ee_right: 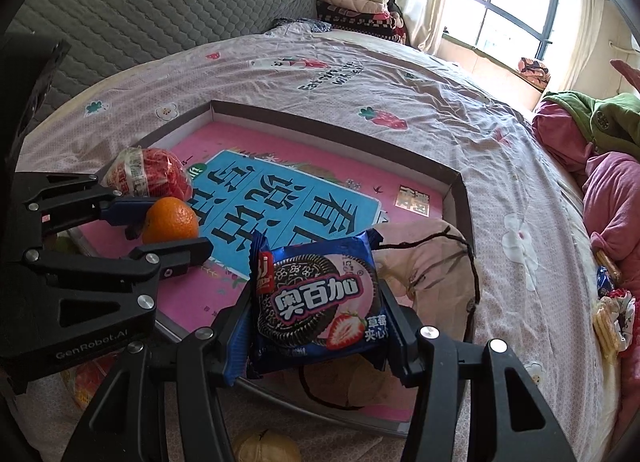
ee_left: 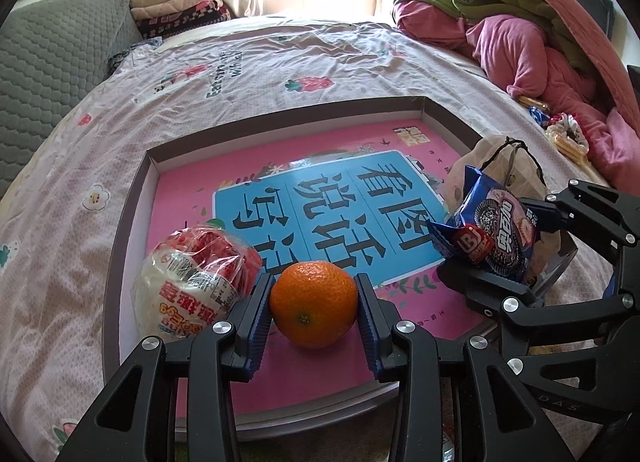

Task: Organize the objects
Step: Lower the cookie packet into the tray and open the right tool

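In the left wrist view, the left claw (ee_left: 314, 322) is clamped on an orange (ee_left: 314, 304), its two pads pressed against the fruit's sides, and the orange sits low over the near edge of a shallow box (ee_left: 132, 190) lying on the bed (ee_left: 280, 58). At about nine o'clock from the orange, touching the claw's left finger, a red-and-white wrapped snack (ee_left: 196, 282) already lies inside the box. At about three o'clock the right claw (ee_left: 500, 258) holds a blue cookie packet (ee_left: 492, 234) over the box's right side, with a pale drawstring bag (ee_left: 500, 162) behind it. In the right wrist view, the right claw (ee_right: 318, 314) is closed on the cookie packet (ee_right: 316, 298), which hangs above the box's (ee_right: 460, 198) near right corner and above the bag (ee_right: 420, 258) that lies there. At ten o'clock the left claw (ee_right: 168, 230) grips the orange (ee_right: 170, 222), with the wrapped snack (ee_right: 148, 172) beyond it. At four o'clock, several small packets (ee_right: 608, 310) lie on the bed outside the box, and a pale round thing (ee_right: 266, 448) sits at six o'clock, also outside. I judge the sorting partly done: two things are in, two are held over the box and not yet let go, and the loose ones remain.
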Motion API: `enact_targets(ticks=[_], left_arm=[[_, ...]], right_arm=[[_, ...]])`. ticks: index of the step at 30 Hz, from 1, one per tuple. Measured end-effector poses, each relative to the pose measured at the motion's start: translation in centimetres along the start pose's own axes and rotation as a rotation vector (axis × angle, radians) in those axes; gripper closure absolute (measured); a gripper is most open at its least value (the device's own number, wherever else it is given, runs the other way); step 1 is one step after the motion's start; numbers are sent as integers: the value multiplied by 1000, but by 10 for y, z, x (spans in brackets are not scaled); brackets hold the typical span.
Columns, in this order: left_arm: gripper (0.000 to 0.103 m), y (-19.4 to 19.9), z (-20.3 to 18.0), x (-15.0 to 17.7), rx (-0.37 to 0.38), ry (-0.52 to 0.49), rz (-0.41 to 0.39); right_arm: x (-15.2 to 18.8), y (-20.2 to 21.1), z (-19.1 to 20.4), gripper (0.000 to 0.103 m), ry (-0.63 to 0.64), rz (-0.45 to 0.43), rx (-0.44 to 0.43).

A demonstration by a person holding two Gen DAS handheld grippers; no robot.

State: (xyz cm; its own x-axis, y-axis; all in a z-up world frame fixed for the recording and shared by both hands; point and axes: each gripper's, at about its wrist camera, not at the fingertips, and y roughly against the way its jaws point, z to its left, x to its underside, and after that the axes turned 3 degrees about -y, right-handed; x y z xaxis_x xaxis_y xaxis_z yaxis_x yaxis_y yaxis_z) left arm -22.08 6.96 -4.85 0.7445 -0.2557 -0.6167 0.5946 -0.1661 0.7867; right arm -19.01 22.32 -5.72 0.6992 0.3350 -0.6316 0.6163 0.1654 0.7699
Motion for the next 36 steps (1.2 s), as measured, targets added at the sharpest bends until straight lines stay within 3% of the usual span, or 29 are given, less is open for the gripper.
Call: enact_targets(ticks=[8, 36], left_arm=[[62, -2, -2, 1, -14, -13, 7], [59, -1, 3, -1, -31, -8, 1]], right_arm=[[1, -4, -10, 47, -57, 16, -48], [0, 0, -7, 38, -43, -2, -23]])
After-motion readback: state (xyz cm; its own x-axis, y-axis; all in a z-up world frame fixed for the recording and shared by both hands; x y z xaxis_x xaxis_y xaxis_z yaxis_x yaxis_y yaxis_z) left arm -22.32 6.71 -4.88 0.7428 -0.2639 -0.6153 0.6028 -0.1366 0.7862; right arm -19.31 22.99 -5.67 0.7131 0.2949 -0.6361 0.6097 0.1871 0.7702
